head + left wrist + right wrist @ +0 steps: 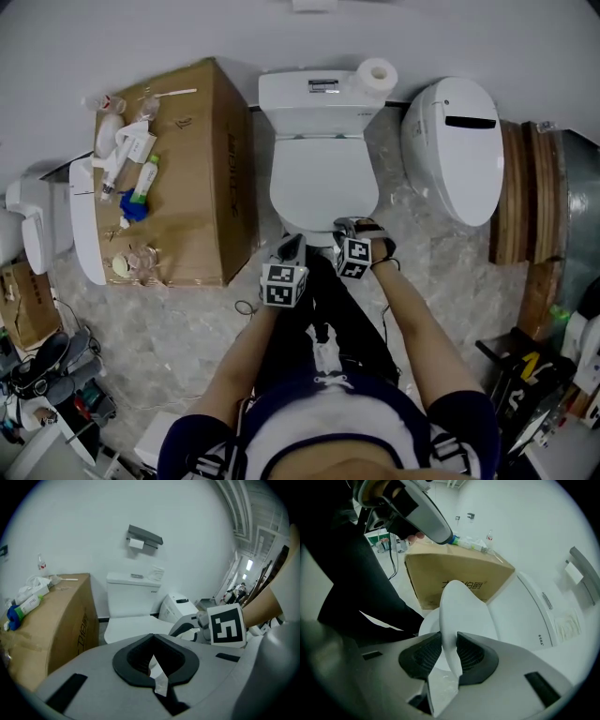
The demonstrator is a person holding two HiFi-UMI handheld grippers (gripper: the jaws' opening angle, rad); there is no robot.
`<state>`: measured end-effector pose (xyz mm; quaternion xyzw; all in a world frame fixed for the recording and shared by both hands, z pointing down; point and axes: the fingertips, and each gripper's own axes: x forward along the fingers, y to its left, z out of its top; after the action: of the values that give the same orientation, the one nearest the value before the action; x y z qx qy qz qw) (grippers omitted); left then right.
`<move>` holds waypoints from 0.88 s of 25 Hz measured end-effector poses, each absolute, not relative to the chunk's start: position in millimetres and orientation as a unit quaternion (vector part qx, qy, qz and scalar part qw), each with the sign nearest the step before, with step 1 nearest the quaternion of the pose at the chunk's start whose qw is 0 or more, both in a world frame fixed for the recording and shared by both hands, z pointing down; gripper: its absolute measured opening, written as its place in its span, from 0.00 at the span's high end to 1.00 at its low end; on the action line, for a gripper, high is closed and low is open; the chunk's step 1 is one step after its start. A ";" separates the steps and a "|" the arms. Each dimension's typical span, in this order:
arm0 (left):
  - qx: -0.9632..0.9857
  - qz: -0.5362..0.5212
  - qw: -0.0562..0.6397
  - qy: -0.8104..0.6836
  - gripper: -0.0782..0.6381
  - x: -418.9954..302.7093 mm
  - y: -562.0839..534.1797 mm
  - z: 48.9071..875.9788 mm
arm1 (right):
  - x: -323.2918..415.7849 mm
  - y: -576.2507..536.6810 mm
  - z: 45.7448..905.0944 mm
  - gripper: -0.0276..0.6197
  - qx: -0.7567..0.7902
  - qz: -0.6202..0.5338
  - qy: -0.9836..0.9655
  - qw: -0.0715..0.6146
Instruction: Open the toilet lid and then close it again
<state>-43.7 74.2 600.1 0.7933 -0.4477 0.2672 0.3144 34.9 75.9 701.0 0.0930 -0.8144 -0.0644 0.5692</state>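
At the middle of the floor we see the white oval plastic toilet lid (323, 183) lying low over its bowl; whether it rests fully down we cannot tell. At its near edge, the right gripper (349, 225) has the lid's rim between its jaws, both pads against it. Just left of it, the left gripper (292, 246) has its jaws closed on nothing. Beyond the lid stands the white ceramic cistern (319, 108). To the left sits a brown cardboard box (202, 159), and to the right a second white toilet (455, 150).
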 end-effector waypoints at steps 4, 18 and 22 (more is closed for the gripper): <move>0.785 0.258 0.318 -0.464 0.88 -46.0 70.3 614.0 | 33.0 87.6 717.8 0.83 0.077 -0.072 -0.813 0.572; 0.770 0.272 0.354 -0.456 0.88 -44.7 102.8 678.3 | 30.1 132.4 787.1 0.80 0.028 -0.089 -0.799 0.594; 0.764 0.277 0.371 -0.449 0.88 -40.1 116.9 697.3 | 31.2 144.1 809.9 0.80 0.020 -0.088 -0.798 0.595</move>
<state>-40.1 116.9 697.3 0.7640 -0.4487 0.2774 0.3715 31.2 144.1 809.9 0.0196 -0.7983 -0.0876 0.5955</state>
